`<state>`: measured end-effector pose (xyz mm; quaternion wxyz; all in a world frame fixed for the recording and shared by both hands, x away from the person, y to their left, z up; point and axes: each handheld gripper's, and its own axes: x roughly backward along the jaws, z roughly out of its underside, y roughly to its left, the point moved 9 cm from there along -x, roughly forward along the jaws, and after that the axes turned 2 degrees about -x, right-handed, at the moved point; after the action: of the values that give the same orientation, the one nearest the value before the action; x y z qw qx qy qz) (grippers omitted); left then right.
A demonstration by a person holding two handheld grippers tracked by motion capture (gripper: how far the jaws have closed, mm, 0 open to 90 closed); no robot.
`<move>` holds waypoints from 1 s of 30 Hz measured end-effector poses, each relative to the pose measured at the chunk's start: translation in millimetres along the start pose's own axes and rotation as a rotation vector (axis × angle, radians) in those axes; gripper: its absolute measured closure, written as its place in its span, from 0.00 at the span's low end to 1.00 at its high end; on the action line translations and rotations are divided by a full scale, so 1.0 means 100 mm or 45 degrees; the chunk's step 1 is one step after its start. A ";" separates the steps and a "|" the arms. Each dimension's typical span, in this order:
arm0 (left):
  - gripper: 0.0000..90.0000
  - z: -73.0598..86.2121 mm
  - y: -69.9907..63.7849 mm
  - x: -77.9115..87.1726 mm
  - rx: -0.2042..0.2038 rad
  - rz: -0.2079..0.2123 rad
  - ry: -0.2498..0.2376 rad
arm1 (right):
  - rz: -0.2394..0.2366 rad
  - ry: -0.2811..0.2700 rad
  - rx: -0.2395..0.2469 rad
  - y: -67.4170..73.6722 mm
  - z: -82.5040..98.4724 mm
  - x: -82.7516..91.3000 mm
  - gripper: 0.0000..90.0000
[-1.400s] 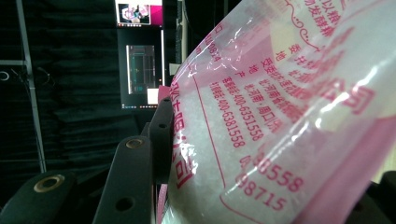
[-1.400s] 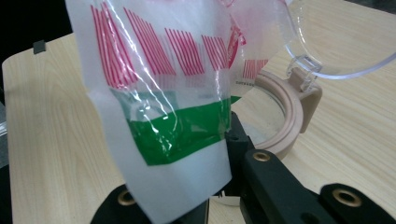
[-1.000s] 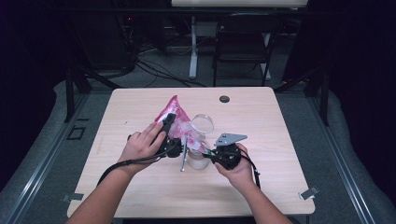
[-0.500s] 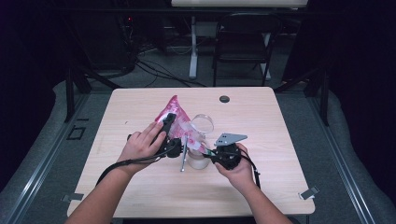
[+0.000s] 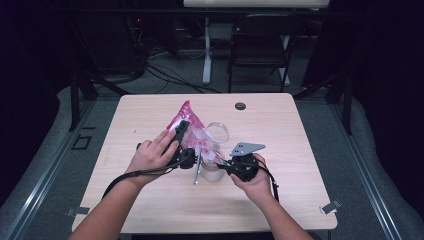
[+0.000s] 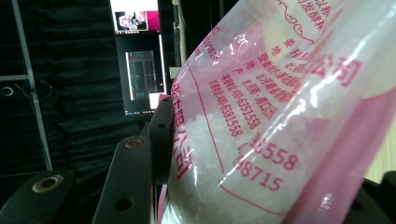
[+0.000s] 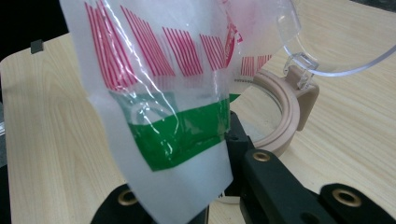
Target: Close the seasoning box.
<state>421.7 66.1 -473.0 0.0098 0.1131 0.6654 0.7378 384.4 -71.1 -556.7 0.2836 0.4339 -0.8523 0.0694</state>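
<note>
Nothing has moved: both grippers' jaws stay clamped on the pink bag (image 5: 189,121) beside the jar (image 5: 214,150)

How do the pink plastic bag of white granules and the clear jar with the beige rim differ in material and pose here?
The pink plastic bag is soft, printed film, lifted and tilted in both grippers. The clear jar with the beige rim is rigid, standing on the wooden table, hinged lid open. The left gripper clamps the bag's filled body; the right gripper pinches its flat corner over the jar.

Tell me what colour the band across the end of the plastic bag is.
Green, on the clear plastic bag with red stripes, clearest in the right gripper view.
</note>
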 end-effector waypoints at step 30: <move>0.64 -0.01 0.05 0.01 -0.039 0.023 0.001 | -0.002 0.007 -0.005 0.00 0.00 -0.01 1.00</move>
<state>420.9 64.8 -468.0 0.0045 0.1187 0.6530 0.7479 384.5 -70.8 -557.3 0.2868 0.4338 -0.8514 0.0689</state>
